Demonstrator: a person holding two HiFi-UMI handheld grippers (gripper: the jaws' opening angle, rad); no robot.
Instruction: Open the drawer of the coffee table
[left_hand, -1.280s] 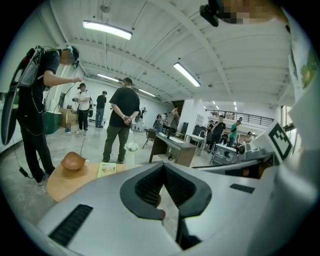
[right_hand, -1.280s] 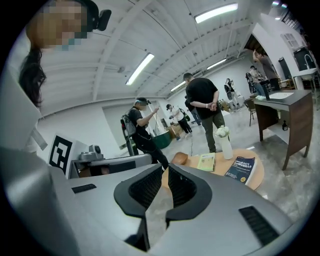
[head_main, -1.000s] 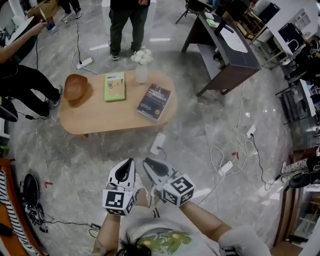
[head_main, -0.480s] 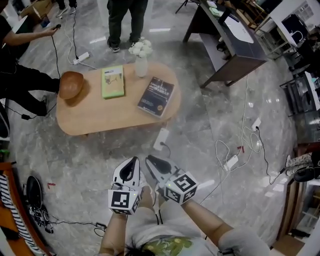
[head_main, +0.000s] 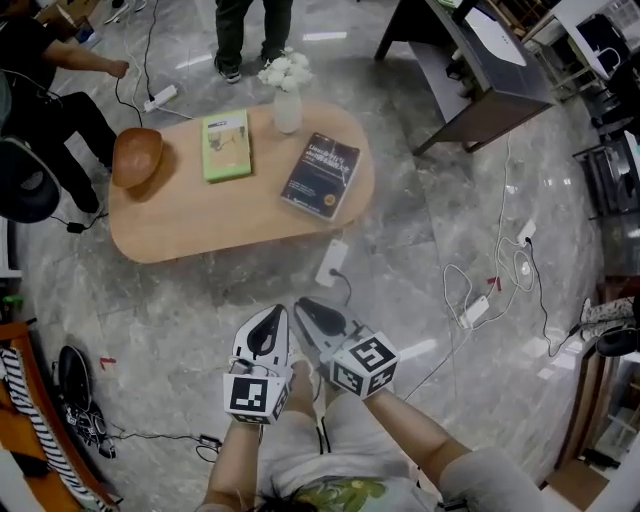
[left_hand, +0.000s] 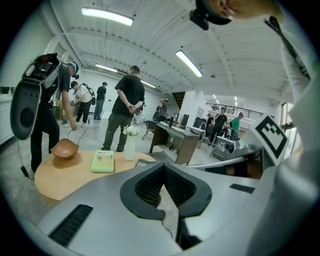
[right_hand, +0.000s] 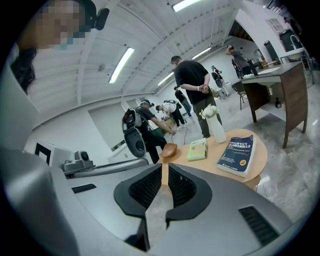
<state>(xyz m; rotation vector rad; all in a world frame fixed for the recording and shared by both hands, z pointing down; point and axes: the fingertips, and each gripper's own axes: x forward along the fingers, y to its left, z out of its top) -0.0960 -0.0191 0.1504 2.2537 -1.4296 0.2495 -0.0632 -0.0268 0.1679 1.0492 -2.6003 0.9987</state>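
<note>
The oval wooden coffee table (head_main: 190, 225) stands on the marble floor ahead of me. It carries a brown bowl (head_main: 137, 158), a green book (head_main: 227, 145), a dark blue book (head_main: 321, 176) and a vase of white flowers (head_main: 287, 100). No drawer front shows in any view. My left gripper (head_main: 271, 314) and right gripper (head_main: 304, 306) hang side by side well short of the table's near edge, both shut and empty. The left gripper view has the shut left gripper (left_hand: 162, 169) before the table (left_hand: 55, 177). The right gripper (right_hand: 165, 172) points at the table (right_hand: 220, 172).
A white power strip (head_main: 331, 262) and loose cables (head_main: 480, 300) lie on the floor between me and the table's right end. A dark desk (head_main: 480, 90) stands at the back right. One person (head_main: 245, 30) stands behind the table, and another (head_main: 45, 95) bends at its left.
Both grippers have sunk together and stay shut. The head view has drawn nearer the table, which looks larger. The person at the left has bent in closer beside the bowl.
</note>
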